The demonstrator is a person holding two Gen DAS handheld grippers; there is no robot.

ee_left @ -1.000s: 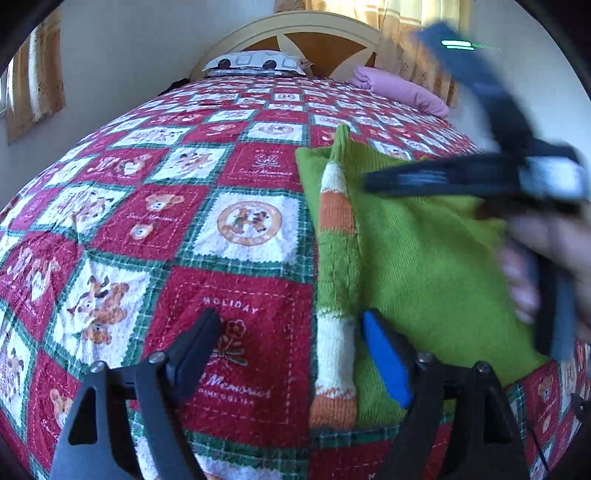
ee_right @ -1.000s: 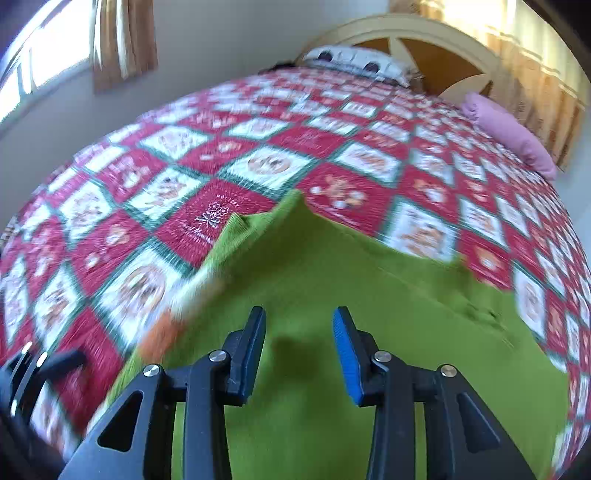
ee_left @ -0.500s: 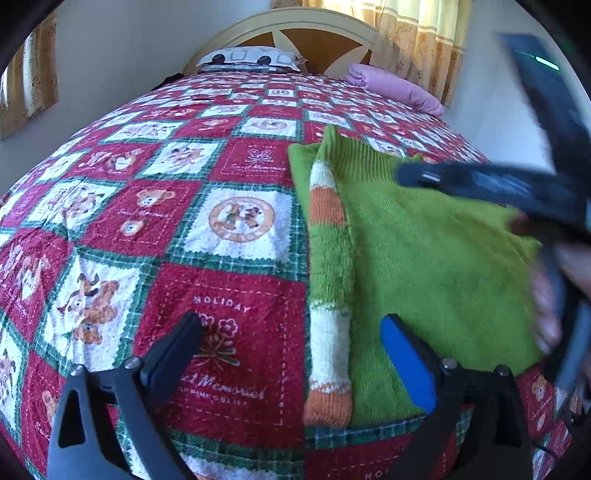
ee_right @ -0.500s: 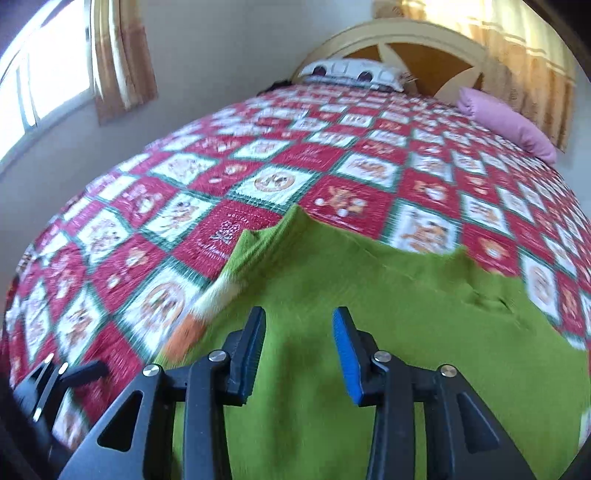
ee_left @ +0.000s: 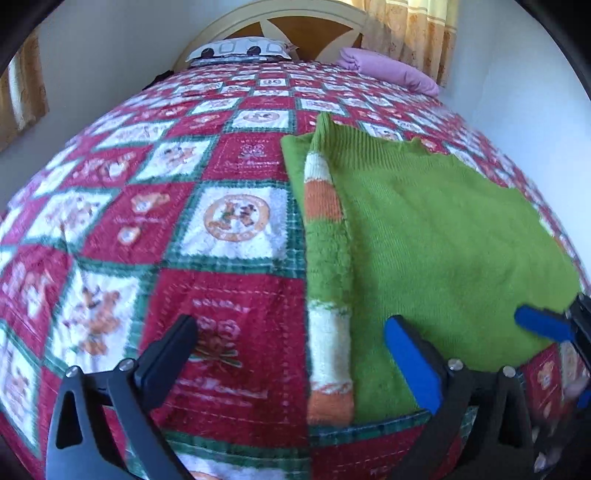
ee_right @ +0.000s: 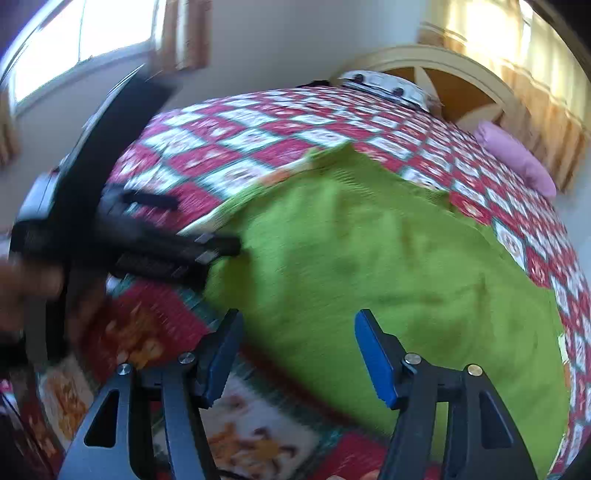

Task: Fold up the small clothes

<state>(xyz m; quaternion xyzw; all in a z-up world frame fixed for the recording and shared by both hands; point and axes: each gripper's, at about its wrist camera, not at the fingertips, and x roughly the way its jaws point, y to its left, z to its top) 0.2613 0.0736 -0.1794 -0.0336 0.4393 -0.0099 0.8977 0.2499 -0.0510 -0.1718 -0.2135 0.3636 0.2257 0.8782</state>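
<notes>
We're looking at a small green knit sweater (ee_left: 436, 243), lying flat on the bed quilt (ee_left: 155, 221), toward the near right part of the bed. Body is folded into a rough rectangle w/ a few soft creases; ribbed collar pointing toward the headboard (ee_left: 280, 22). One sleeve (ee_left: 327, 295), striped green/white/orange w/ an orange cuff at the near end, is lying straight along the sweater's left edge.

Left gripper (ee_left: 295, 354) is hovering over the near end of that sleeve, jaws spread wide after just opening, sleeve betw. them but pads not pressing.

Right gripper (ee_right: 295, 350) is at the sweater's near hem, jaws apart & just been opening, pads not gripping the knit. View from it is blurring.

Pink pillow (ee_left: 388, 70) is resting by the headboard.
</notes>
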